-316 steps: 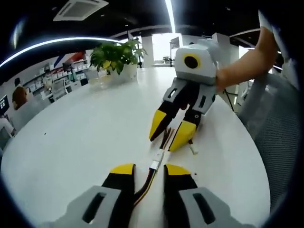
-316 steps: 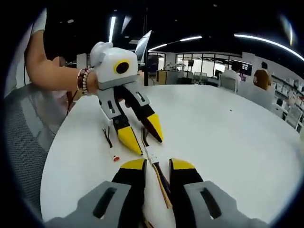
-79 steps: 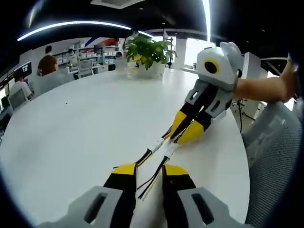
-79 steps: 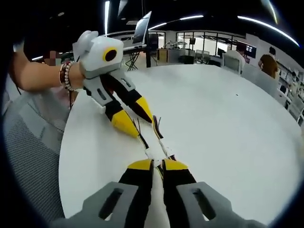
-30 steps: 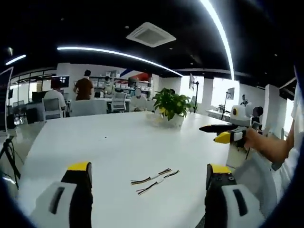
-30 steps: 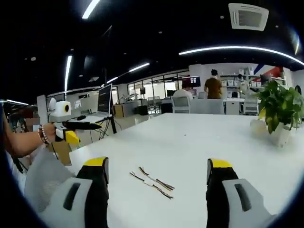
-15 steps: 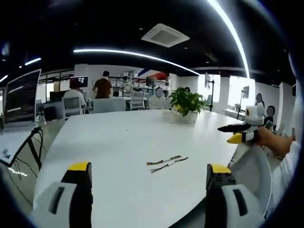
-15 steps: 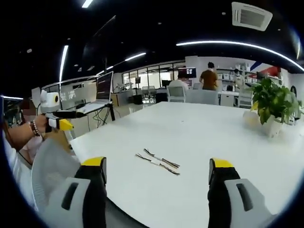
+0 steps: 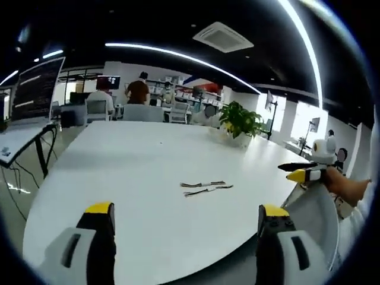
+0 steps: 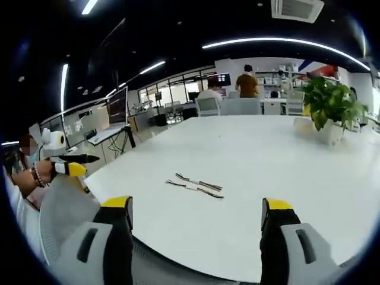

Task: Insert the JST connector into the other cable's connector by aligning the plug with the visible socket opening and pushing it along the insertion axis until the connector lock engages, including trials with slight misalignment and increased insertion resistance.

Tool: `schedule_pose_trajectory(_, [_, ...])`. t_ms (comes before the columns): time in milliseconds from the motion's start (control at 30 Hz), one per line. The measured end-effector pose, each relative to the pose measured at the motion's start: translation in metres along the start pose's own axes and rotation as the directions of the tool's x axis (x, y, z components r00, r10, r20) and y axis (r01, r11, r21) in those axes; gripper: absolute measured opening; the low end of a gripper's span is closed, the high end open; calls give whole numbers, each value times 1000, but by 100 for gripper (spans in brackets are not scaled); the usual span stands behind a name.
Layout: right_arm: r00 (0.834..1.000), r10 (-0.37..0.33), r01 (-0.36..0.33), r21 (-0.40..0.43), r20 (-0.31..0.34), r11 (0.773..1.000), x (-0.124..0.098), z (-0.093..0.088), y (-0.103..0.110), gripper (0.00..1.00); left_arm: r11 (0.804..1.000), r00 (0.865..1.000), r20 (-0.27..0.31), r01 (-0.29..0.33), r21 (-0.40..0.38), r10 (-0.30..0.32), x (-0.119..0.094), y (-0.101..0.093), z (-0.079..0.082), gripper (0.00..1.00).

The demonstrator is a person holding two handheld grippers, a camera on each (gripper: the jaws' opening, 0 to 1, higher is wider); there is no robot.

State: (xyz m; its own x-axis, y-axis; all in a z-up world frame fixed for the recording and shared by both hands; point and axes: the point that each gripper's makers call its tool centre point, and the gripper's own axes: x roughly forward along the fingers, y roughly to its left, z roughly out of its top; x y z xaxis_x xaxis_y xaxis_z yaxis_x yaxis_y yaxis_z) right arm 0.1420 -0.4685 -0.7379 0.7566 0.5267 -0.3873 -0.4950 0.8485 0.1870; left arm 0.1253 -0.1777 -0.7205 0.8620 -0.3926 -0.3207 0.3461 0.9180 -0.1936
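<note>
Two thin cables [image 9: 206, 188] [image 10: 195, 184] lie side by side mid-worktop [image 9: 119, 178], apparently joined at a white connector; lock state too small to tell. Both hand-held grippers hang off the near edge, well apart from them: left hand-held gripper [image 9: 185, 228] and right hand-held gripper [image 10: 196, 221] spread wide, empty. Judgement: insertion looks done; next, confirm latch or reset. Potted plant [image 9: 240, 123] far side.

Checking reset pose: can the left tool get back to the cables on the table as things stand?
Probably yes. The left tool is open and drawn back off the table's near edge, and the cables lie loose on bare tabletop ahead with nothing between. It would need to move forward first.
</note>
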Motion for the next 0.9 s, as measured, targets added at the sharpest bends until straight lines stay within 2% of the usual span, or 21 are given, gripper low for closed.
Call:
schedule_pose_trajectory(100, [1000,-30,30,22,8,999,1,-2,-7,84,999,999,34,-39,6,39,0,9,5,99])
schedule_pose_trajectory(200, [998,-55,56,44,-21,997,3,-13,-13,85,996,995,56,-85,-18,85,-3,17,5,99])
schedule_pose_trajectory(300, [996,-89,89,8,-28,996,4,-17,-19,83,993,990,78,-121,9,120,-5,24,5,99])
schedule_pose_trajectory(400, [995,-96,96,0,-30,995,7,-18,-22,82,992,991,42,-125,19,124,-1,28,-8,99])
schedule_pose_trajectory(500, [994,-107,109,66,-28,992,8,-21,-29,81,993,993,18,-116,0,116,3,26,-20,99])
schedule_pose_trajectory(600, [992,-123,123,81,-12,989,9,-20,-34,80,991,989,69,-130,-31,132,1,32,-13,99])
schedule_pose_trajectory(700, [993,-113,114,98,-13,989,11,-21,-34,80,989,989,52,-135,-68,139,4,35,-18,99])
schedule_pose_trajectory(767, [995,-97,97,105,-2,990,12,-20,-32,79,989,990,45,-133,-57,136,4,34,-19,99])
schedule_pose_trajectory(833, [995,-97,96,107,-2,990,12,-20,-32,79,985,984,81,-155,-69,161,3,38,-14,99])
schedule_pose_trajectory(900, [995,-99,99,110,-8,989,12,-22,-33,79,980,980,78,-174,-92,182,2,43,-16,99])
